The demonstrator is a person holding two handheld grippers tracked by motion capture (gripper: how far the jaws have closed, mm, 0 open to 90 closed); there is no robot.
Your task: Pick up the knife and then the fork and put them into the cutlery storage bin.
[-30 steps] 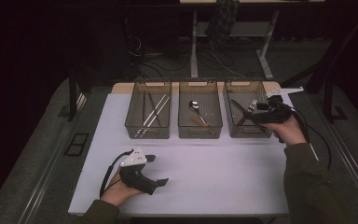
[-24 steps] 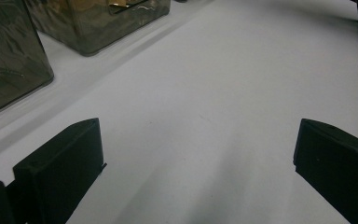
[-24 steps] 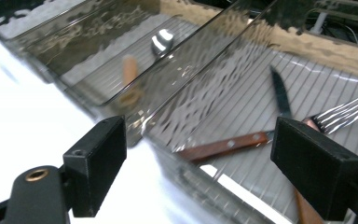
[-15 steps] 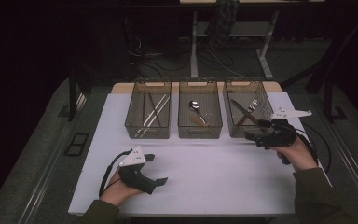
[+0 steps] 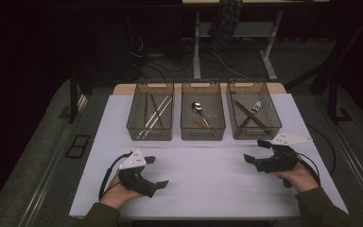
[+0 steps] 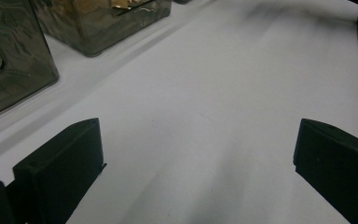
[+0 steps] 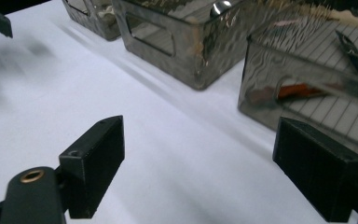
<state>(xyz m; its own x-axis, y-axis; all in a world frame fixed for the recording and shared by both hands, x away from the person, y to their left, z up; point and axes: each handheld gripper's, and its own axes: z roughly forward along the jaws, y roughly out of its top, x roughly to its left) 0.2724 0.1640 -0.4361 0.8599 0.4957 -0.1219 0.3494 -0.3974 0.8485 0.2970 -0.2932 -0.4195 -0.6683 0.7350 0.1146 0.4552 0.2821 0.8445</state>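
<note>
**Both grippers empty, cutlery sorted in the bins**

Both sets of jaws stand wide apart, holding nothing. The right gripper (image 5: 256, 150) hangs low over the white table (image 5: 208, 170), just in front of the right bin (image 5: 254, 113), where a knife (image 5: 245, 112) and fork (image 5: 253, 111) lie crossed. The left gripper (image 5: 154, 171) rests near the front edge. The sorting looks finished; a next move would only be to set the tools down.

The high view looks forward and down from above the person's side onto the white-topped table (image 5: 208, 175). Each gripper view sits low and close over that tabletop, facing across it toward the three smoky clear plastic bins (image 5: 203, 118), which the high view also shows.
</note>
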